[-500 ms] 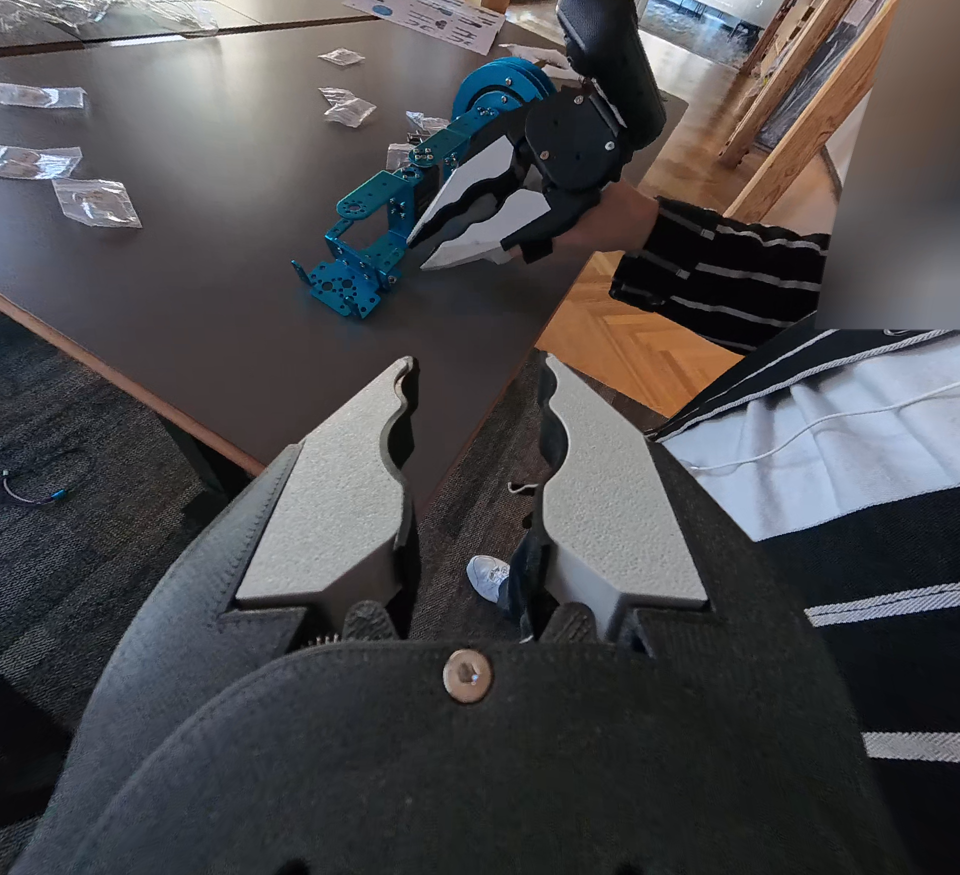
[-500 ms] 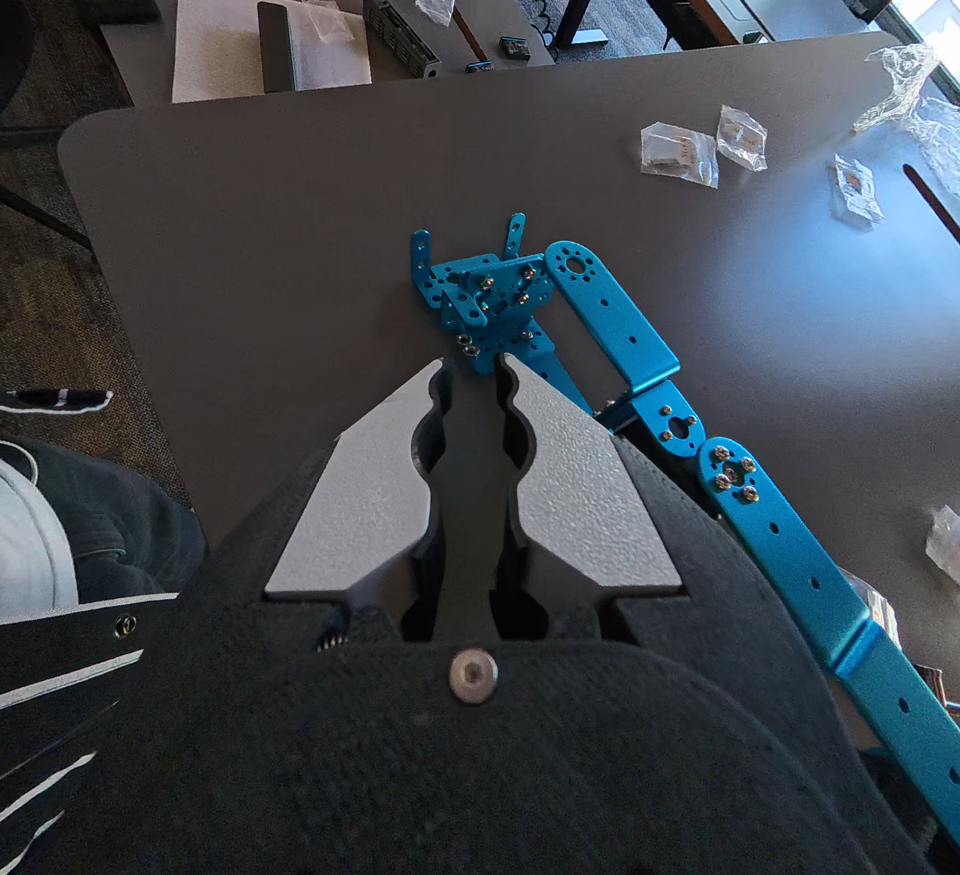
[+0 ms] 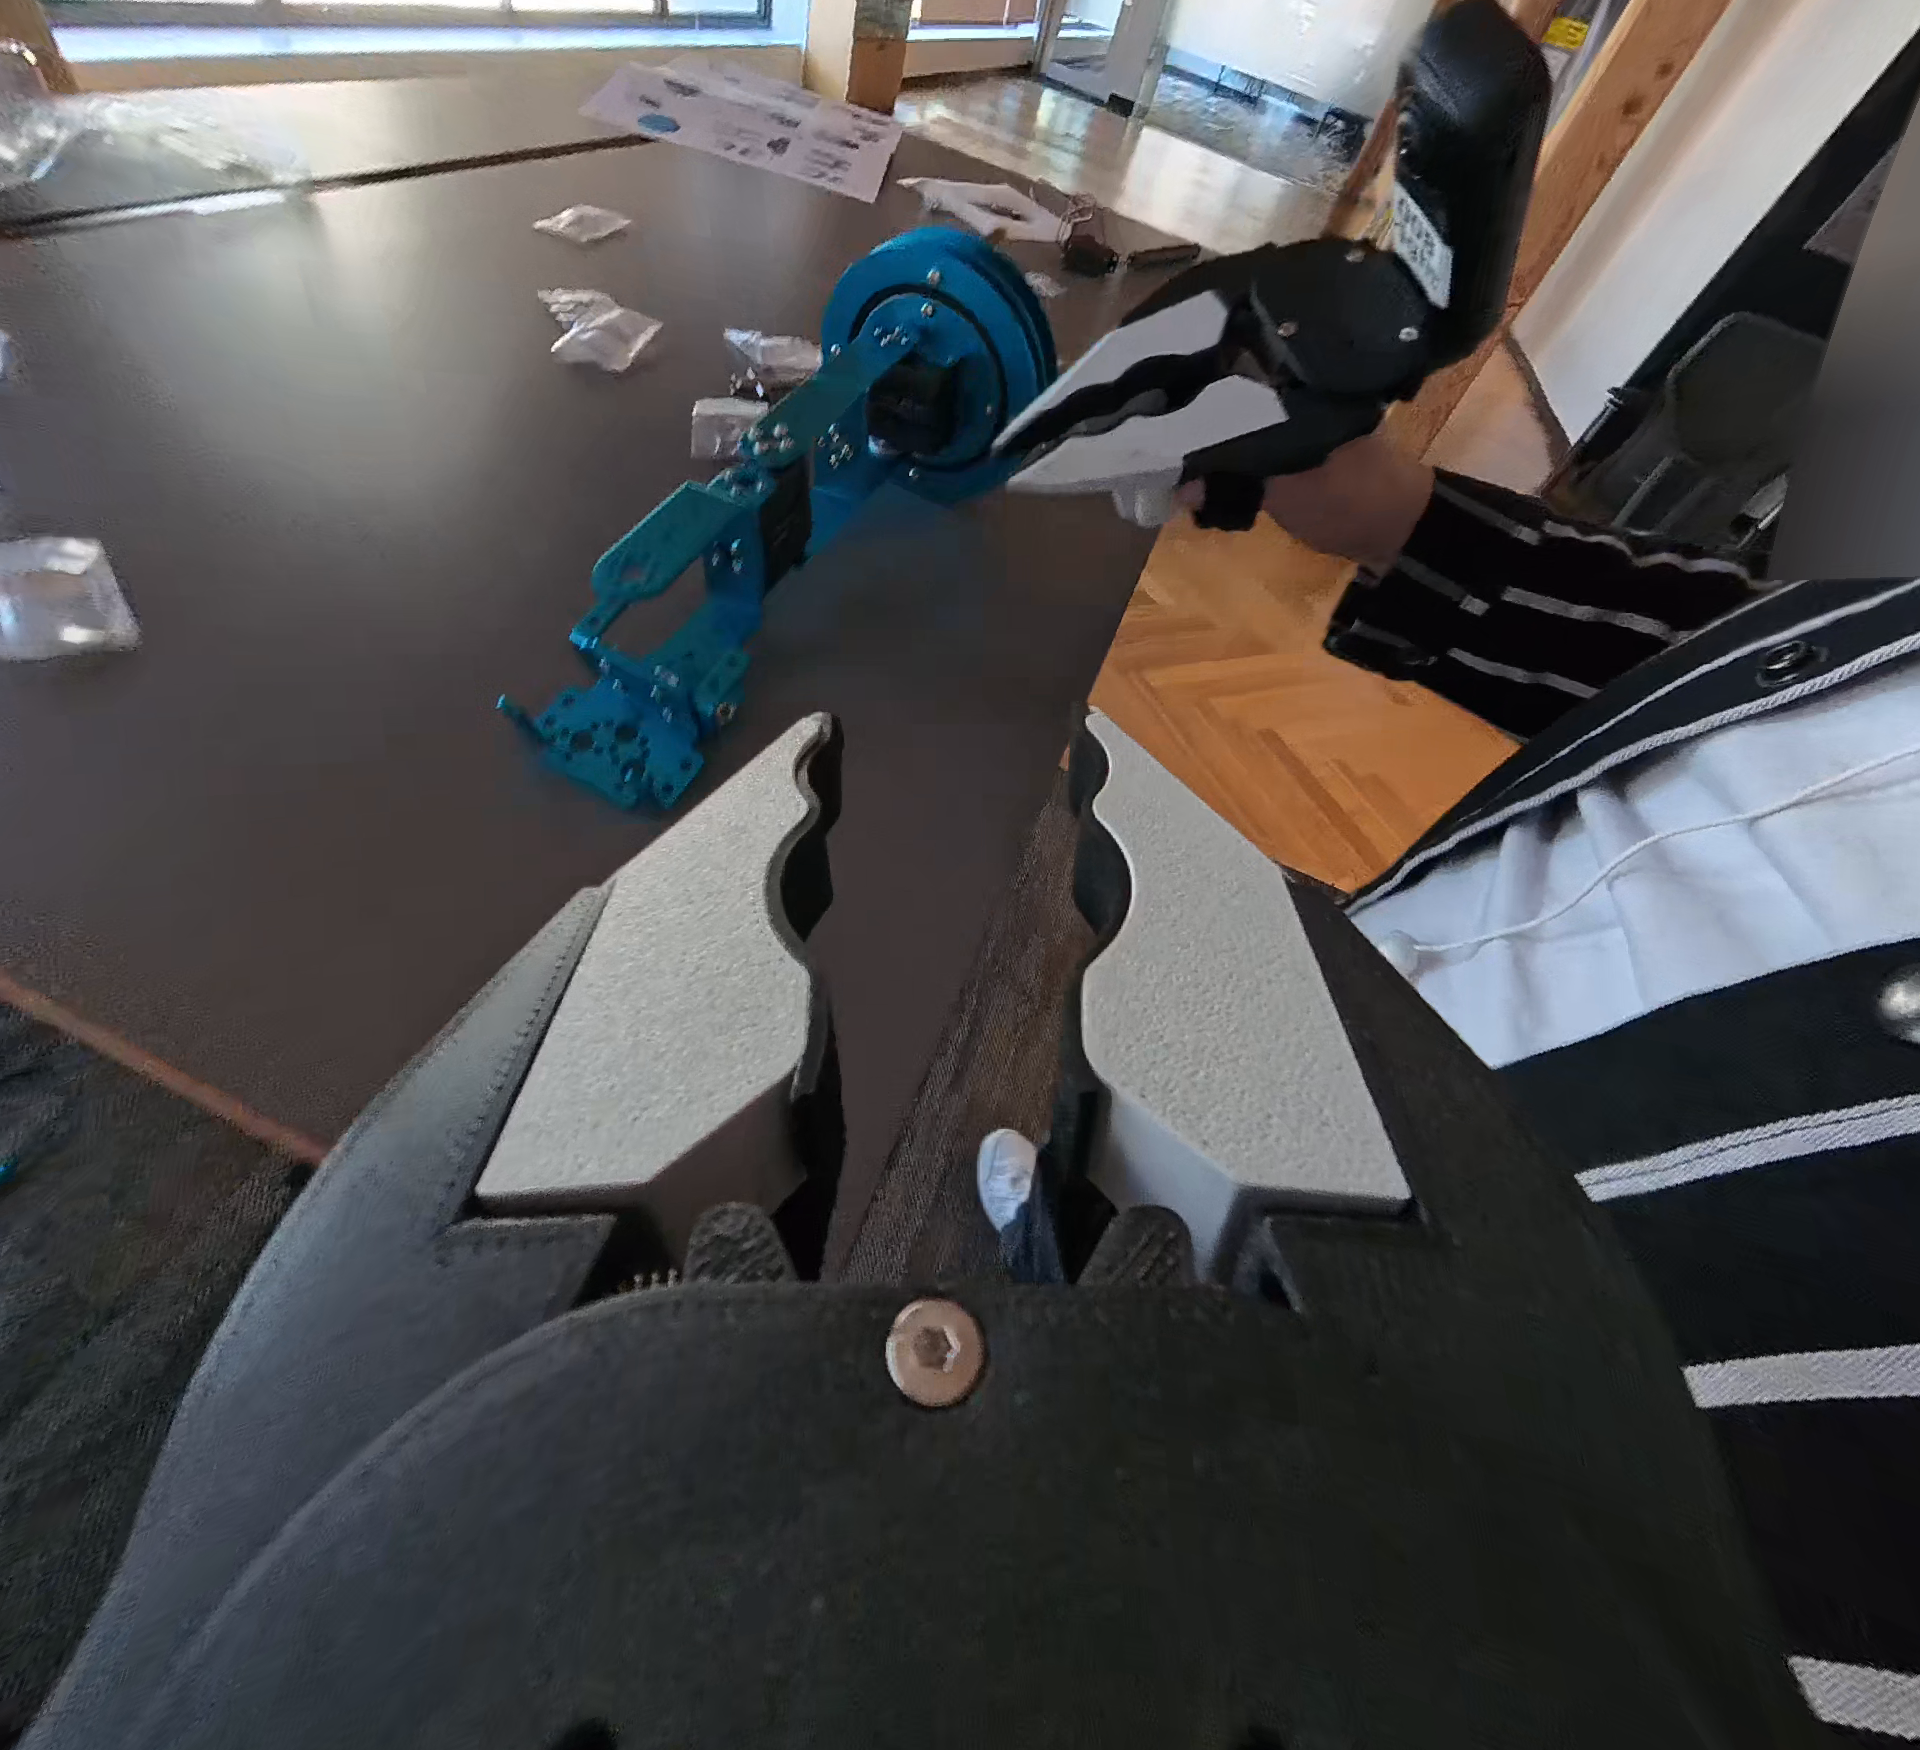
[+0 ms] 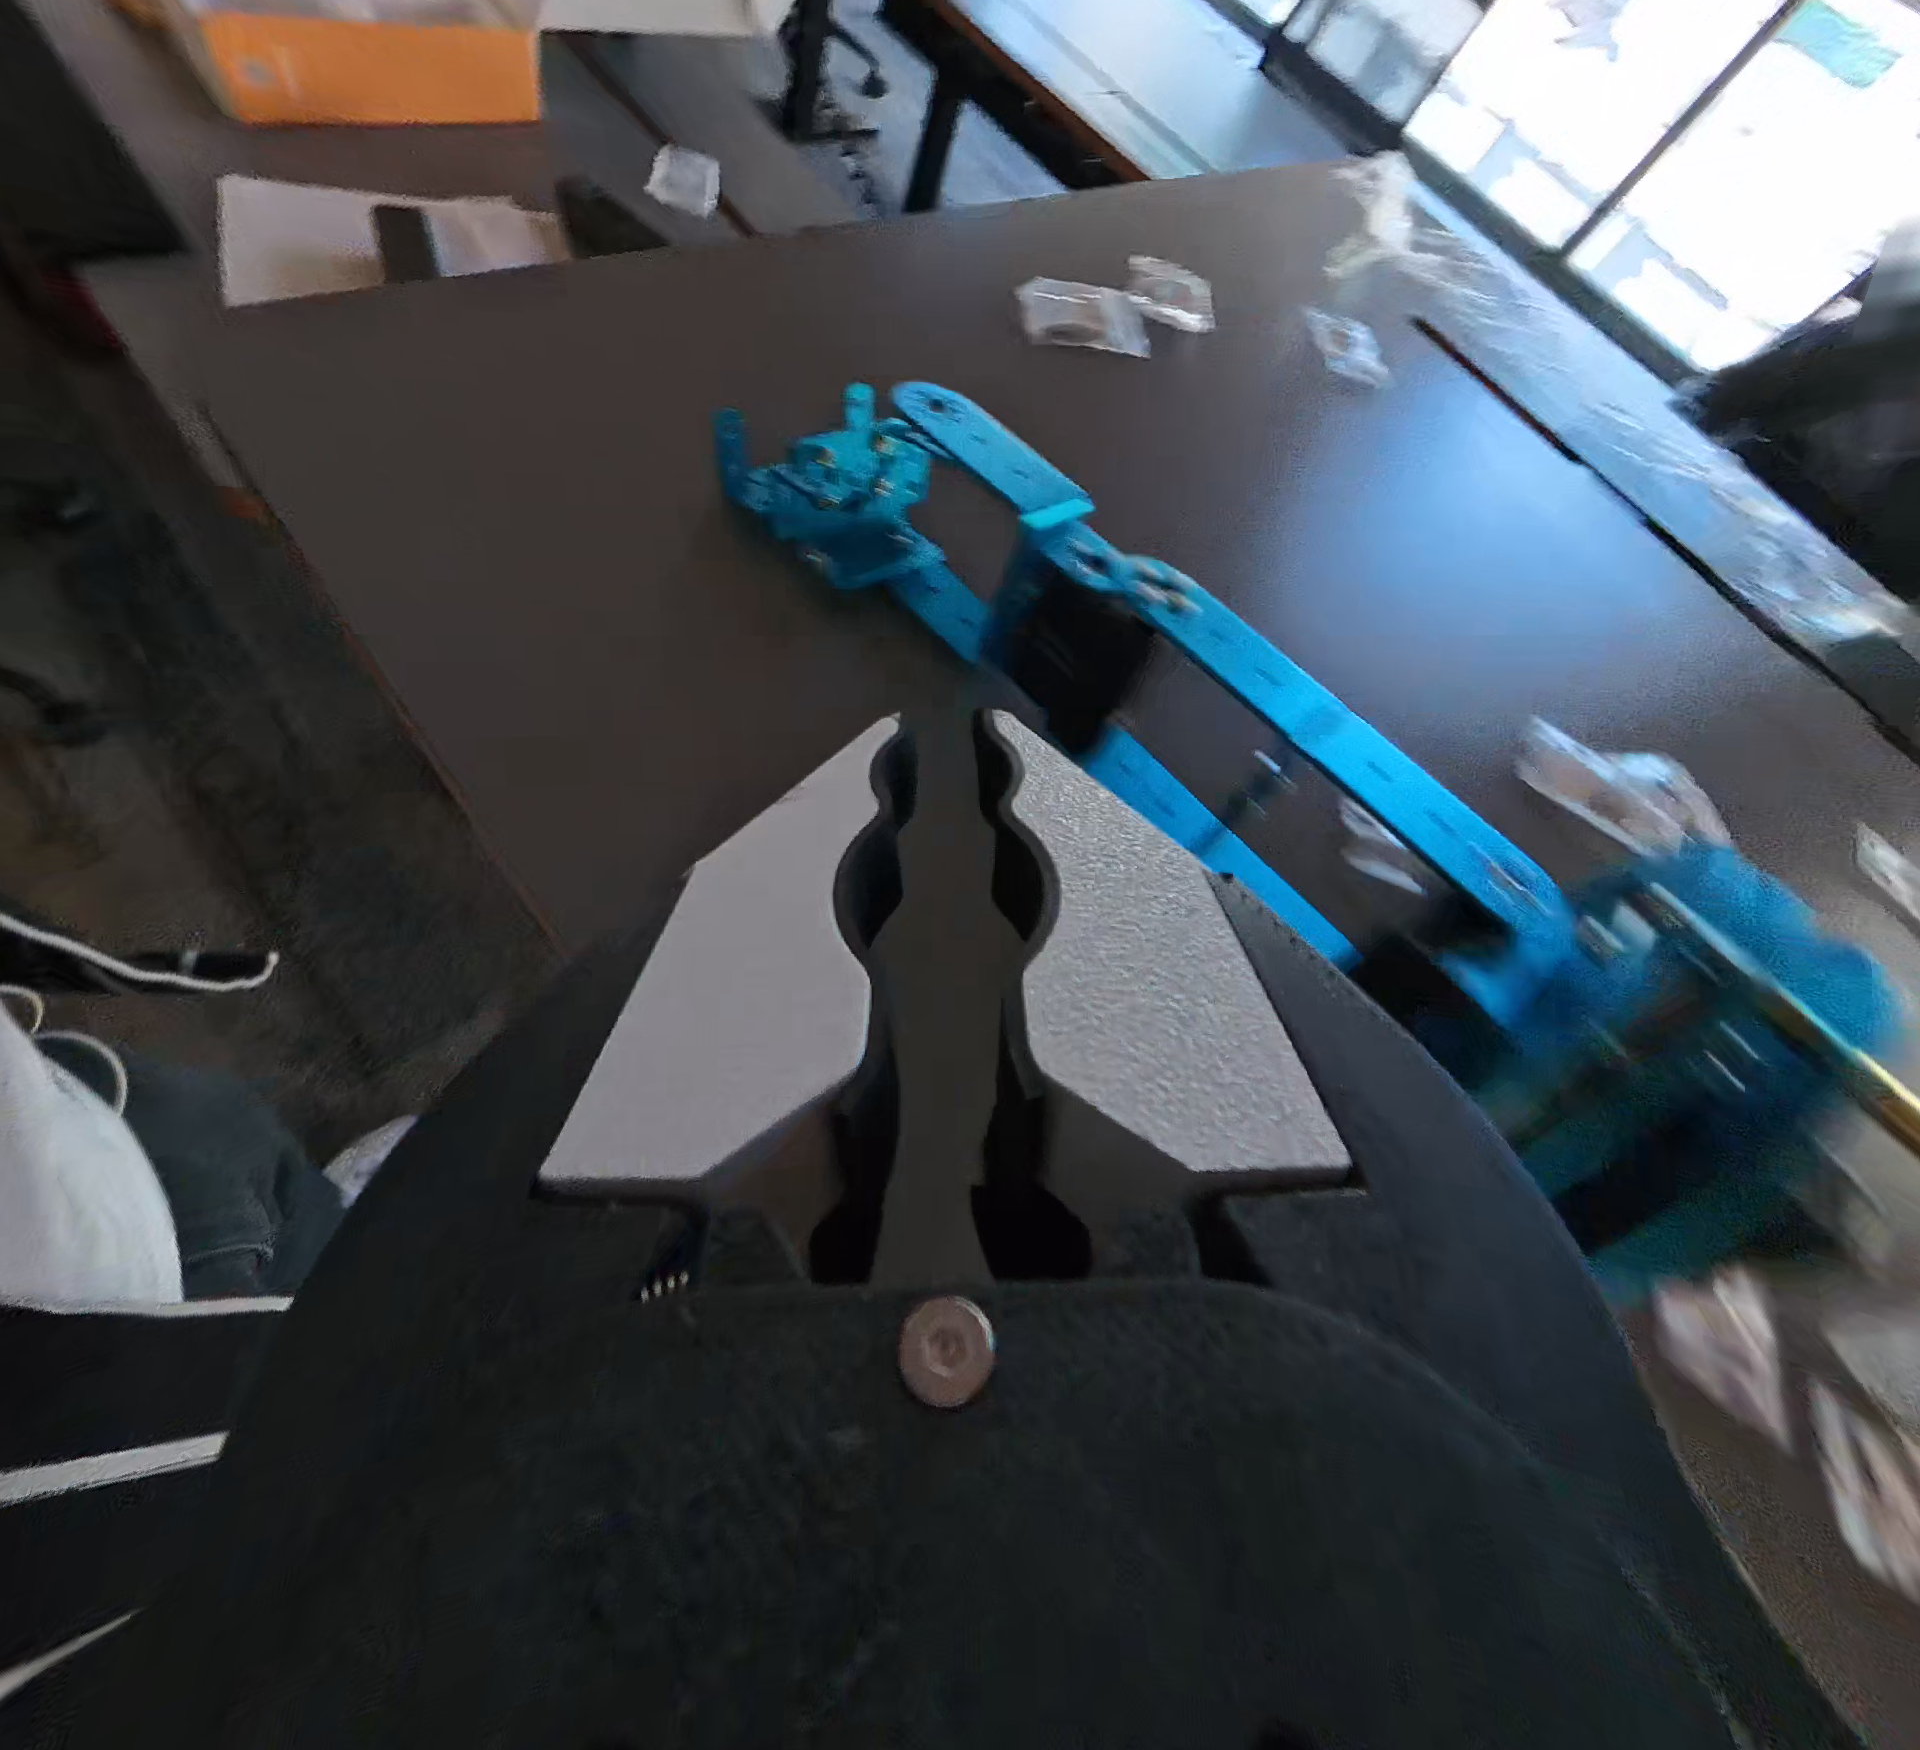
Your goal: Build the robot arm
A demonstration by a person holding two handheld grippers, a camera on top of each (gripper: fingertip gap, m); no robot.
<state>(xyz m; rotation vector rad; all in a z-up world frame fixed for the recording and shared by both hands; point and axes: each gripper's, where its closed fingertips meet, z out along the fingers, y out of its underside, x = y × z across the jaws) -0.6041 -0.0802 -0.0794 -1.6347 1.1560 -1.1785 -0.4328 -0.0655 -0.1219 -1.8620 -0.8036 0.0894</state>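
Note:
A blue metal robot-arm kit (image 3: 717, 547) lies flat on the dark table (image 3: 260, 817), with its round base (image 3: 935, 370) at the far end and a bracket end (image 3: 623, 744) nearest me. My left gripper (image 3: 958, 739) is open and empty, hovering over the table's near corner, just right of the bracket end. My right gripper (image 3: 1013, 464), held by a hand, is almost closed and empty, with its tips beside the round base. In the right wrist view the right gripper (image 4: 938, 724) hovers over the table beside the blue arm's long link (image 4: 1299, 692). That view is blurred.
Small clear plastic bags of parts (image 3: 603, 329) lie scattered on the table, one at the left (image 3: 62, 594). A printed sheet (image 3: 743, 126) lies at the far side. An orange box (image 4: 374, 79) sits on a neighbouring desk. A person's striped sleeve (image 3: 1538, 599) is at the right. One gripper's finger ends stand about 20 centimeters off the other's.
My right gripper has drawn back from the bracket end toward the round base. My left gripper has moved forward and in over the table corner. The blue arm lies where it was.

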